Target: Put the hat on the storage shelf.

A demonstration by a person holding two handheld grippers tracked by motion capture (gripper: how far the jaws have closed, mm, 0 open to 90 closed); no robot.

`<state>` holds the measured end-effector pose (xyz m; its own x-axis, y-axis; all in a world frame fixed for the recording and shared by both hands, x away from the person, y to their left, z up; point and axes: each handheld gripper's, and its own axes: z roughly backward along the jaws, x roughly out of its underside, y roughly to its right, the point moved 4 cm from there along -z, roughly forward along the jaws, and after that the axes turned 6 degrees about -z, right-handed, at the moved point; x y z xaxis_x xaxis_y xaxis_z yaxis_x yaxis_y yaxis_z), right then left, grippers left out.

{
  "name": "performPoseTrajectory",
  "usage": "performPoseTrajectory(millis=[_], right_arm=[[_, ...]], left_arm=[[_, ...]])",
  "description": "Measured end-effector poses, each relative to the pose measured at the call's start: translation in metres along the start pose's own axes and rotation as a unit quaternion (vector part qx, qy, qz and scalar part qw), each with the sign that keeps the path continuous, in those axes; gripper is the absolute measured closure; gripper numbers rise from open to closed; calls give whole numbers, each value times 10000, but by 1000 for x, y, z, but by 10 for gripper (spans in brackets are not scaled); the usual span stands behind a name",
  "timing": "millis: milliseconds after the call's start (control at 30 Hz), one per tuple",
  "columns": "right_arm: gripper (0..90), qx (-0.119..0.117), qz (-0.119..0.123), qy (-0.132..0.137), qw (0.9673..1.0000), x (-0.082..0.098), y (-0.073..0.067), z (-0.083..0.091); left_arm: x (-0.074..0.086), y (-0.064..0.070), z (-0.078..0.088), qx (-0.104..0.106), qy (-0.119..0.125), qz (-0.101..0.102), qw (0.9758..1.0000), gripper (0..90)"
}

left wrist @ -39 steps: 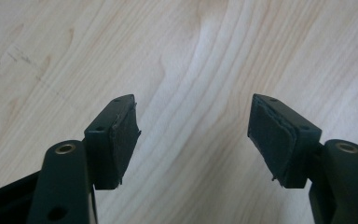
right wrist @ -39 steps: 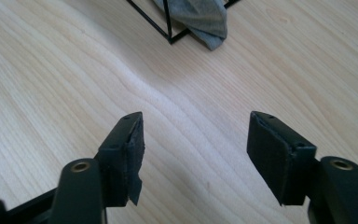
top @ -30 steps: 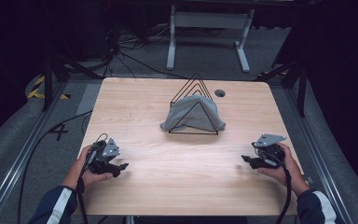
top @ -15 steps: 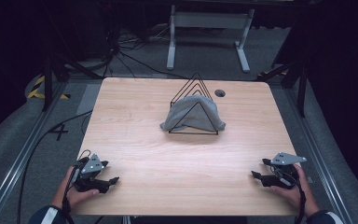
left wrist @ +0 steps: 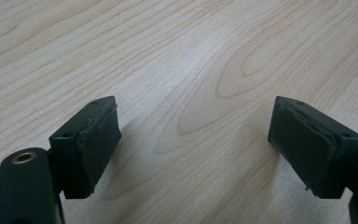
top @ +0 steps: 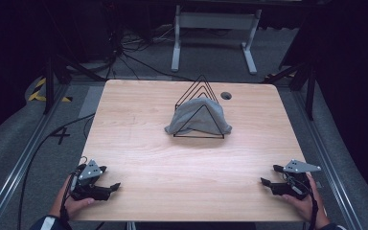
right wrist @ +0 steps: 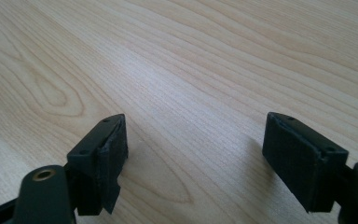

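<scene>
Resting at the bench's (top: 139, 143) near corners, the left tool (top: 106, 188) and right tool (top: 268, 176) both have jaws apart, holding nothing. The grey cloth (top: 196, 119) lies draped over the black wire rack (top: 202, 86) at centre-far, its long axis running left-right. Judging by this, no step is underway; any next move calls for a reach to the far middle.

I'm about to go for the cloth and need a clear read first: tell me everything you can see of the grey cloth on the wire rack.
The grey cloth is a soft, plain fabric, crumpled and draped over the black wire rack of triangular frames. It lies past the table's middle, toward the far edge. The front triangle crosses over it, and taller wire peaks rise bare behind it. Its lower edges spill onto the wood at left and right. Only the rack and table touch it; both grippers are near the person's edge.
</scene>
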<state>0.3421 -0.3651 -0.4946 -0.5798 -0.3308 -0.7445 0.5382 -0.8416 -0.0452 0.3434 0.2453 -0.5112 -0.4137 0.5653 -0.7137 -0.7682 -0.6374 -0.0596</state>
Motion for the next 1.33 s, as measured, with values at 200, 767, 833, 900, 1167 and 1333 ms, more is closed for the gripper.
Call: performPoseTrajectory(millis=[200,767,833,900,1167,1333], right_arm=[[227,22,-54,-9,10000,0,0,0],[227,74,-76,-10,9999,0,1,0],[226,75,-76,-9,9999,0,1,0],[226,75,-76,-10,9999,0,1,0],[222,90,-89,-13,9999,0,2,0],[222,95,-99,-12,9999,0,2,0]], left_arm=[[0,-1,0,-15,-10,-4,10000,152],[-1,0,-1,-82,-26,-4,10000,140],[-1,0,-1,-86,-18,8,10000,139],[-1,0,-1,-82,-20,18,10000,139],[-1,1,-2,-86,-15,102,9999,132],[-2,0,-2,-100,-43,14,9999,123]])
